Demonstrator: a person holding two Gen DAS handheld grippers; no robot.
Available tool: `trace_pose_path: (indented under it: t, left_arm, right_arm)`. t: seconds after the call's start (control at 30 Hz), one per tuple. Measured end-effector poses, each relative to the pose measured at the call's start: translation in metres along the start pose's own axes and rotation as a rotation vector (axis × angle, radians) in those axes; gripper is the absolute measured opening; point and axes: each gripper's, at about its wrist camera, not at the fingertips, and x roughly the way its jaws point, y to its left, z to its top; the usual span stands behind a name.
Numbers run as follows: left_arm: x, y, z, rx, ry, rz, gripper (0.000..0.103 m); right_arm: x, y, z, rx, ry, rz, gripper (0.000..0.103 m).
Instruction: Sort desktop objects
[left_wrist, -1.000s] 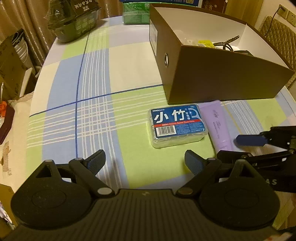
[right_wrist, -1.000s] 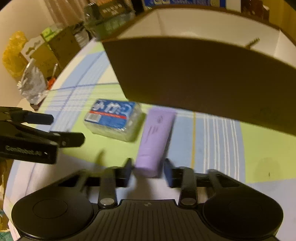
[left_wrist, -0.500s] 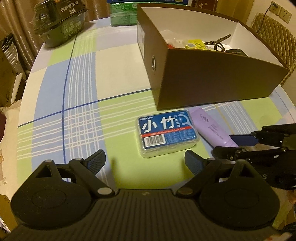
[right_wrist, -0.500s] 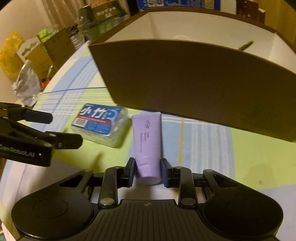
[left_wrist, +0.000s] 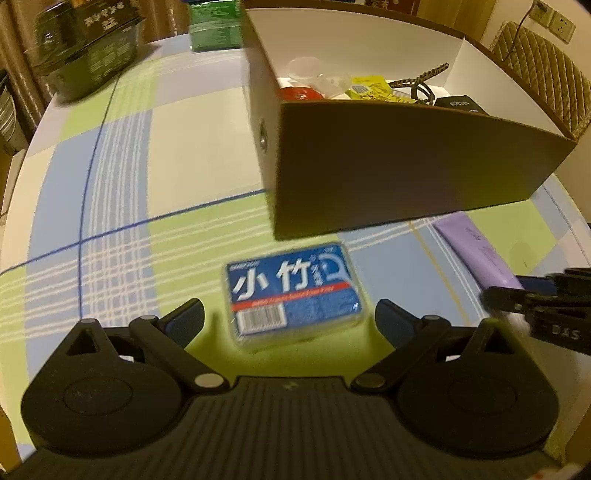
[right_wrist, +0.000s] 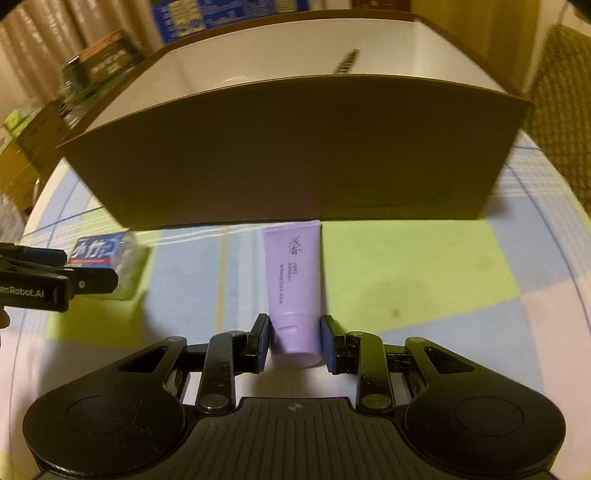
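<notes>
Here the right hand-held gripper (right_wrist: 294, 341) has its jaws closed on the cap end of the purple tube (right_wrist: 293, 273), whose far end sits against the brown box (right_wrist: 288, 147) at twelve o'clock. The left hand-held gripper (left_wrist: 290, 317), jaws just widened and empty, straddles the floss box (left_wrist: 293, 291); the tube could pivot and slip.

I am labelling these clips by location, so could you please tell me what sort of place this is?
Most likely a room in a home. A round table under a checked tablecloth holds a brown storage box of household odds and ends; a quilted chair stands beside it, and curtains hang behind.
</notes>
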Motion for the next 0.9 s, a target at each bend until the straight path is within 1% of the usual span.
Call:
trace_pose_path:
  t: [0.2, 0.3, 0.4, 0.43, 0.47, 0.53, 0.6, 0.67, 0.8, 0.9]
  left_arm:
    - [0.021, -0.009, 0.009, 0.023, 0.023, 0.031, 0.097]
    - [0.029, -0.011, 0.012, 0.030, 0.028, 0.048, 0.097]
    - [0.034, -0.013, 0.013, 0.051, 0.020, 0.057, 0.093]
    - [0.035, -0.013, 0.014, 0.056, 0.019, 0.057, 0.090]
    - [0.036, -0.013, 0.014, 0.061, 0.015, 0.056, 0.087]
    - [0.036, -0.013, 0.013, 0.057, 0.014, 0.043, 0.087]
    - [0.035, -0.013, 0.011, 0.064, 0.016, 0.036, 0.087]
    - [0.033, -0.017, 0.007, 0.078, 0.016, 0.028, 0.086]
    - [0.026, -0.030, -0.005, 0.117, 0.017, 0.004, 0.086]
    - [0.021, -0.047, -0.016, 0.166, 0.021, -0.023, 0.086]
  right_arm:
    - [-0.008, -0.021, -0.003, 0.062, -0.010, -0.038, 0.027]
    - [-0.012, -0.027, -0.004, 0.081, -0.012, -0.043, 0.027]
    - [-0.014, -0.029, -0.005, 0.092, -0.012, -0.043, 0.027]
    - [-0.015, -0.030, -0.005, 0.097, -0.013, -0.040, 0.027]
    - [-0.016, -0.031, -0.006, 0.103, -0.014, -0.038, 0.028]
    - [-0.018, -0.035, -0.007, 0.120, -0.017, -0.027, 0.031]
    - [-0.020, -0.038, -0.008, 0.127, -0.021, -0.023, 0.040]
    - [-0.019, -0.038, -0.007, 0.116, -0.028, -0.024, 0.043]
    - [-0.014, -0.035, -0.003, 0.074, -0.030, -0.022, 0.044]
    - [-0.008, -0.031, 0.001, 0.025, -0.036, -0.034, 0.044]
